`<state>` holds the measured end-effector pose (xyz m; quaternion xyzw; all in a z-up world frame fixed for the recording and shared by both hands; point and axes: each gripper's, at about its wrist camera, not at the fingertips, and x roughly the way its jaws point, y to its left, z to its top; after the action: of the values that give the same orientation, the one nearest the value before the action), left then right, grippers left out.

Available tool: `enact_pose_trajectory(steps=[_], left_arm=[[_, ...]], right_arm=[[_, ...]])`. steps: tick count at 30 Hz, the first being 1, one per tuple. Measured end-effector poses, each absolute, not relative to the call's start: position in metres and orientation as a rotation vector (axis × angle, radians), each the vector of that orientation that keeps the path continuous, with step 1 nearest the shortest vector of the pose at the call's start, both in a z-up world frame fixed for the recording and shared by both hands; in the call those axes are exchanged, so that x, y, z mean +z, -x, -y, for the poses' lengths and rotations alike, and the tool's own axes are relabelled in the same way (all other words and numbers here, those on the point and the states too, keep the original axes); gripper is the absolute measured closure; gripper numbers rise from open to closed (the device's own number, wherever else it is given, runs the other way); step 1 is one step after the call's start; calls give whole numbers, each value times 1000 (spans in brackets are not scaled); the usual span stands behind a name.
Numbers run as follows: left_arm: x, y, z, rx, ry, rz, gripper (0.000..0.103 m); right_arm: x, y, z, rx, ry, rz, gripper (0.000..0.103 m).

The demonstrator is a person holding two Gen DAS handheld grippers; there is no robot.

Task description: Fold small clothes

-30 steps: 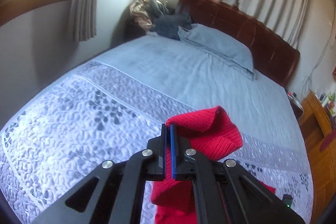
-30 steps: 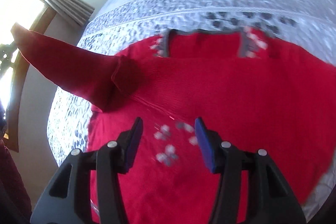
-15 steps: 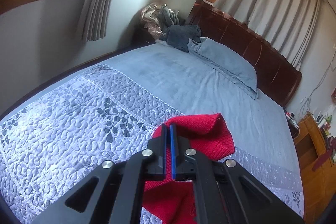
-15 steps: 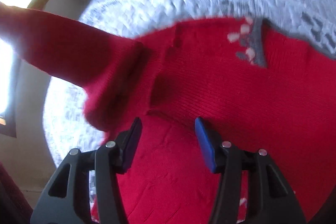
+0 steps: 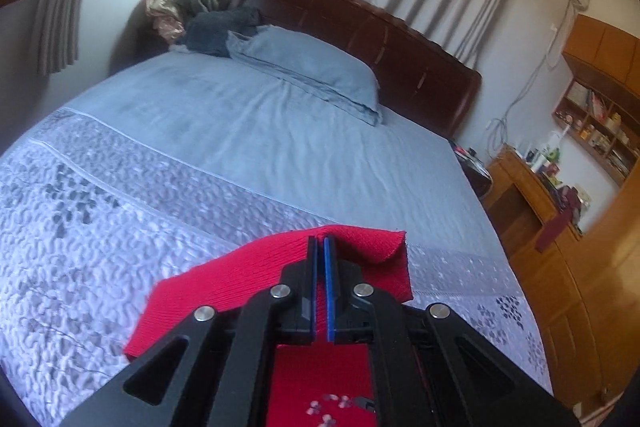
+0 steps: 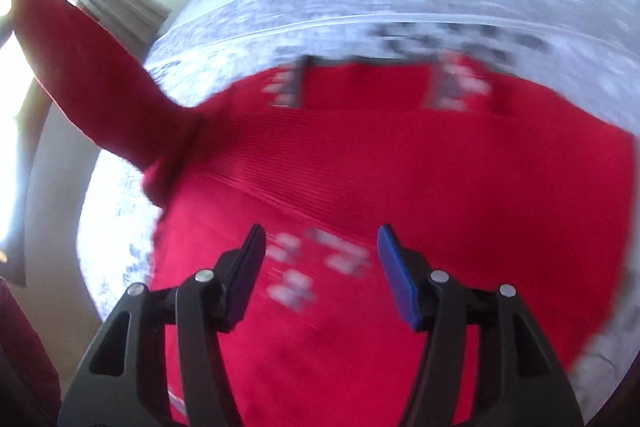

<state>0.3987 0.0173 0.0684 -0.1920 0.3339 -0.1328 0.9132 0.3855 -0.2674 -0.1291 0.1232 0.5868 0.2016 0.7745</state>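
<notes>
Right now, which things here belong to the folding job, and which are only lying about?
Belong to the job:
- red sweater
- its sleeve, clamped in the left gripper
- right gripper, open above the sweater, jaws just widened

Lying about:
- pillow
- heap of clothes by the headboard
- shelf clutter

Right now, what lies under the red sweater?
The red sweater lies spread on the quilted bedspread, which shows all around it. The patch directly beneath is covered. Its sleeve is lifted, pinched in the left gripper.
</notes>
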Motion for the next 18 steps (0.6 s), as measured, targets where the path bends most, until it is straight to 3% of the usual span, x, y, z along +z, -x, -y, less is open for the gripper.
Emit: enact_pose_trajectory(steps=[11, 18], left_arm=[[-50, -421, 173, -481, 341, -931, 100], [-136, -425, 236, -540, 242, -1163, 100]], right_arm=[[-133, -347, 394, 292, -302, -1250, 44], [-139, -344, 425, 268, -375, -1262, 43]])
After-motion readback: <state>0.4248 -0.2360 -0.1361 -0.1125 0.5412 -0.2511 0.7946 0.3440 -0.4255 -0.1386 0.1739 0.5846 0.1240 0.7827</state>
